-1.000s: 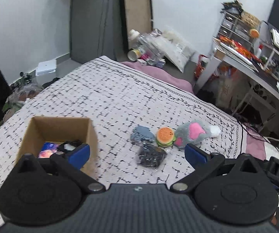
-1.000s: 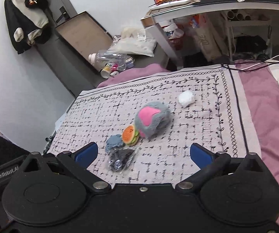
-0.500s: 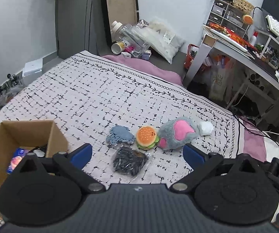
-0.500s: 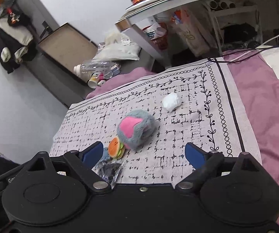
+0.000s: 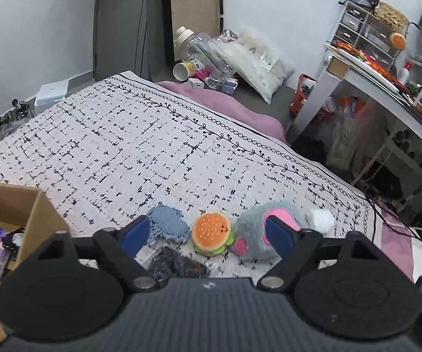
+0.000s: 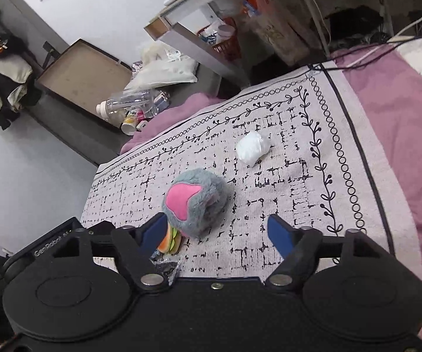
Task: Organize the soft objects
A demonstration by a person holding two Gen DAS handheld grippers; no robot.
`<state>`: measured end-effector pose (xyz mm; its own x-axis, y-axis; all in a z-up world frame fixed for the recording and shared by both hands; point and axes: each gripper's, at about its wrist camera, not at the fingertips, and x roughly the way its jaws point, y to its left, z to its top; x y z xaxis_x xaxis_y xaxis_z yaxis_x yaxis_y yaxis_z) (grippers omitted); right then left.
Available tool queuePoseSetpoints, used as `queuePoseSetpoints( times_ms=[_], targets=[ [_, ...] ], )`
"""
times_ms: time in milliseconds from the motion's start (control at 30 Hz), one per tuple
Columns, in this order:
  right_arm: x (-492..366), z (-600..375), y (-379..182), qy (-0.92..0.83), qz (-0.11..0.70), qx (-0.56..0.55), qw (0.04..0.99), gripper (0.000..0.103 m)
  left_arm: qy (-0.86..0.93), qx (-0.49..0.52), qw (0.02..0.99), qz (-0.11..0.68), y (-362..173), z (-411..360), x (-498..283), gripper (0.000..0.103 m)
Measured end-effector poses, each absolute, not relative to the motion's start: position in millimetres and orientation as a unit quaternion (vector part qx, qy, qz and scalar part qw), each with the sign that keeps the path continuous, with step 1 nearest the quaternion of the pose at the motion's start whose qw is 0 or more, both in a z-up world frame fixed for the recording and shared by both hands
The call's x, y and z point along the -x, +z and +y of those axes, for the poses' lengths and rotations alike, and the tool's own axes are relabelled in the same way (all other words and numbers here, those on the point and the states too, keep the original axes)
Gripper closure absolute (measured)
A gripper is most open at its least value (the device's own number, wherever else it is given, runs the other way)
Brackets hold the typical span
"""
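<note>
A small group of soft toys lies on a patterned white-and-black blanket (image 5: pixel 122 146) spread over a bed. In the middle sits a burger-shaped plush (image 5: pixel 211 232), orange on top with a green edge. Touching its right side is a round grey plush with pink patches (image 5: pixel 257 234), and just beyond that lies a small white fluffy ball (image 6: pixel 252 147), a little apart from the grey one. To the burger's left rests a flat blue knitted piece (image 5: pixel 168 226), and in front of these, nearest the tongs, lies a dark item in a clear wrapper (image 5: pixel 178 265).

The left gripper (image 5: pixel 208 234) hangs above the toys with its blue-tipped fingers spread wide, grasping nothing. The right gripper (image 6: pixel 216 231) is likewise spread and empty, with the grey plush between its fingertips in the view.

At the left edge stands an open cardboard box (image 5: pixel 34 214) with a few things inside. A cluttered desk (image 5: pixel 381 88) stands beyond the bed.
</note>
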<state>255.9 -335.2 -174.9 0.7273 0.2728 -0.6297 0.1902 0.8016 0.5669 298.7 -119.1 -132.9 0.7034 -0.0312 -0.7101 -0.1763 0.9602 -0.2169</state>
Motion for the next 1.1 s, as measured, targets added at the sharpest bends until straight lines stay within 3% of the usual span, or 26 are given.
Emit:
queuePoseSetpoints(
  times_ms=[100,167,233,467,800,900,1033,1100],
  targets=[
    [-266,-335,-181,0.031,0.369,-0.323,0.871,0.048,0.042,0.141,0.910,0.387,-141,-120,-312,0.028],
    [-272,-334,-186,0.034,0.368,-0.329,0.869,0.064,0.047,0.139,0.909,0.391,-148,-121,-322,0.030],
    [-279,-333,-190,0.037,0.366,-0.335,0.867,0.071,0.045,0.145,0.907,0.393,-154,-122,-332,0.030],
    [-304,-325,-206,0.069,0.356,-0.373,0.854,0.080,0.051,0.144,0.901,0.406,-178,-123,-365,0.032],
    [-330,-324,-223,0.049,0.355,-0.390,0.848,0.077,0.021,0.139,0.882,0.451,-206,-131,-384,0.032],
    [-329,-329,-228,0.035,0.360,-0.396,0.844,0.071,0.012,0.144,0.880,0.453,-207,-134,-379,0.032],
    [-322,-332,-229,0.028,0.358,-0.403,0.842,0.054,-0.001,0.161,0.875,0.457,-206,-135,-375,0.032],
    [-321,-332,-230,0.029,0.362,-0.402,0.841,0.053,-0.008,0.164,0.874,0.457,-204,-139,-373,0.032]
  ],
)
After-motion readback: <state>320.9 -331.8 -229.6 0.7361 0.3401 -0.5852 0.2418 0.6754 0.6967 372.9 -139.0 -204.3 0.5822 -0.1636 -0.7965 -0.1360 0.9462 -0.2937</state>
